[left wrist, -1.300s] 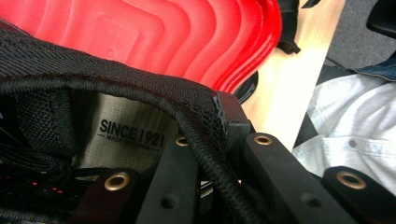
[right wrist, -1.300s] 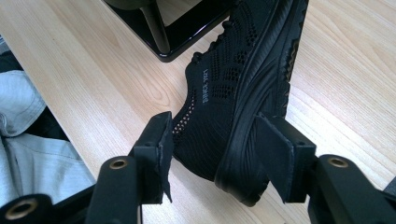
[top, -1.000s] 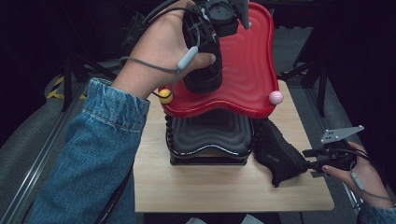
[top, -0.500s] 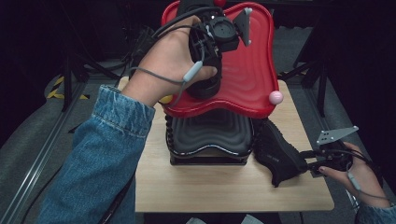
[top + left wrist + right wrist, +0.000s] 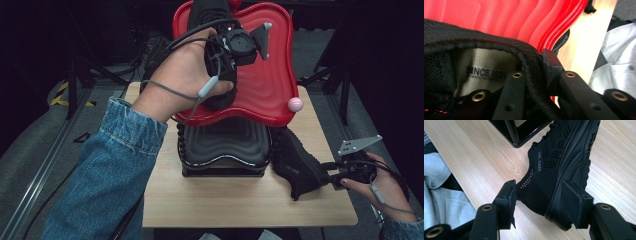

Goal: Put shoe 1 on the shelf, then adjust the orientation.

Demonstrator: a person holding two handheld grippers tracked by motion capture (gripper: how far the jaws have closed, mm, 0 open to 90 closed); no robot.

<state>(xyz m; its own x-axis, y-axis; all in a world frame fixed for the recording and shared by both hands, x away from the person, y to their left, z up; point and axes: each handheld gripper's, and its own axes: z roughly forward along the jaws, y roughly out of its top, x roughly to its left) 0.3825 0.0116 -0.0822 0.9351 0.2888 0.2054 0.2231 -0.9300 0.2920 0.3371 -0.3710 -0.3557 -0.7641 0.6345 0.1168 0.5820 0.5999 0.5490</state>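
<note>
While the wooden bench (image 5: 235,200) is carrying everything, the work looks about half done: a pair of black shoes is going onto the red tray (image 5: 270,85), which is sitting on top of a black stand (image 5: 225,145) at the centre. The first shoe (image 5: 210,15) is lying on the tray, toward twelve o'clock, and it seems already set down. The left tongs (image 5: 220,100) are straddling its collar rim (image 5: 529,65), one jaw inside and one outside. The jaws have just been opening, with the rim between them, but I cannot tell if the pads are pressing it or have let go. The second shoe (image 5: 295,165) is resting on the bench at about four o'clock, just beside the stand. The right tongs (image 5: 537,202) are gripping its heel, one pad on the mesh side and one on the sole. This shoe is left to be lifted and placed. A small pink ball (image 5: 295,104) is sitting at the tray's edge at three o'clock.
</note>
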